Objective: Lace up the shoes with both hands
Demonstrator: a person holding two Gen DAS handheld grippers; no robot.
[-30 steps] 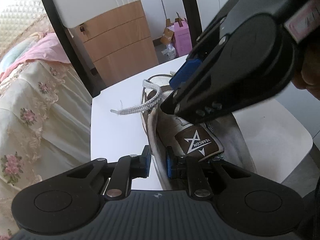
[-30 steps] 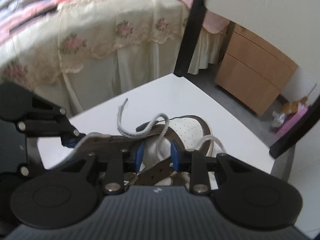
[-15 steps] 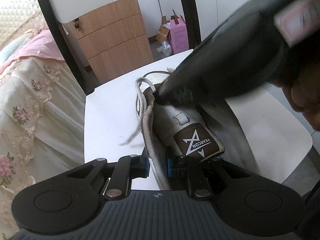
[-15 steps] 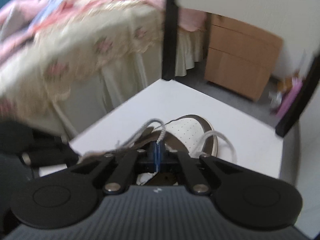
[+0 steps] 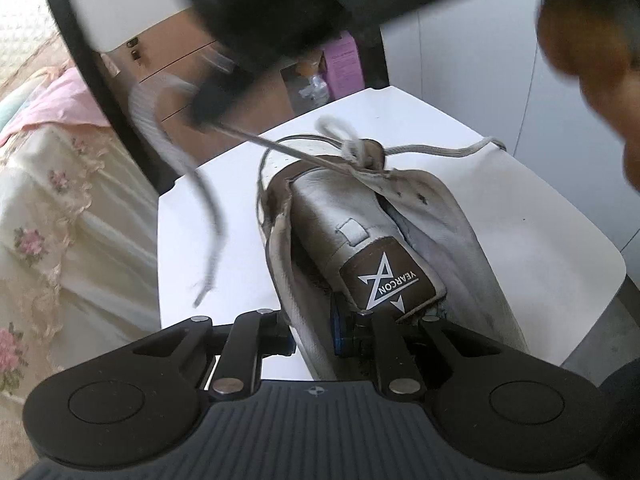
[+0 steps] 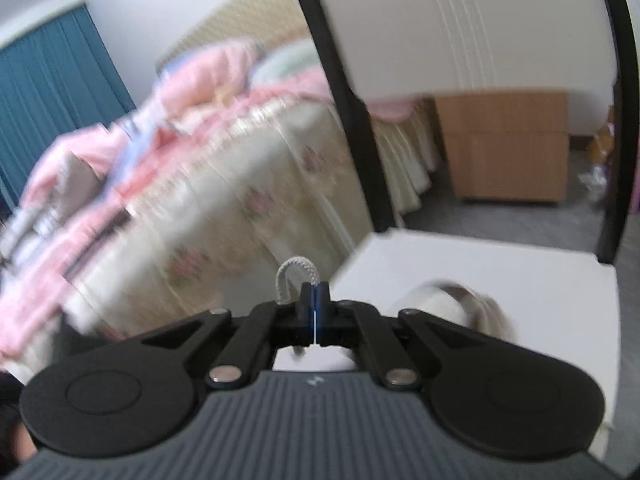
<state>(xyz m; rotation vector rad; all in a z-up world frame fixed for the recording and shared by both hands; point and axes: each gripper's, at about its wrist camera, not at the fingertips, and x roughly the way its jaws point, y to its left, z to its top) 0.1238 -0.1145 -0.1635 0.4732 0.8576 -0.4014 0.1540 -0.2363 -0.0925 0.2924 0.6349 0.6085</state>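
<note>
A white and brown shoe (image 5: pixel 360 216) lies on a white chair seat (image 5: pixel 540 232), toe pointing away. My left gripper (image 5: pixel 312 332) is shut on the shoe's side wall beside the tongue label (image 5: pixel 388 280). My right gripper (image 5: pixel 208 108) is a dark blur above the toe, and a grey-white lace (image 5: pixel 280 146) runs taut from it to the front eyelets. The lace's loose end (image 5: pixel 208 240) dangles to the left. In the right wrist view the gripper (image 6: pixel 315 300) is shut on the lace, with a small loop (image 6: pixel 294 270) over its tips and the shoe (image 6: pixel 444 300) blurred below.
The chair's black frame (image 5: pixel 104 92) and white backrest rise behind the seat. A bed with a floral cover (image 5: pixel 48 220) stands close on the left. A wooden cabinet (image 6: pixel 504 144) and a pink box (image 5: pixel 344 64) stand beyond. A person's hand (image 5: pixel 592 40) fills the upper right.
My right gripper closed on the lace, rolled and rose up and to the left, drawing the lace taut from the eyelets. My left gripper kept its hold on the shoe.
</note>
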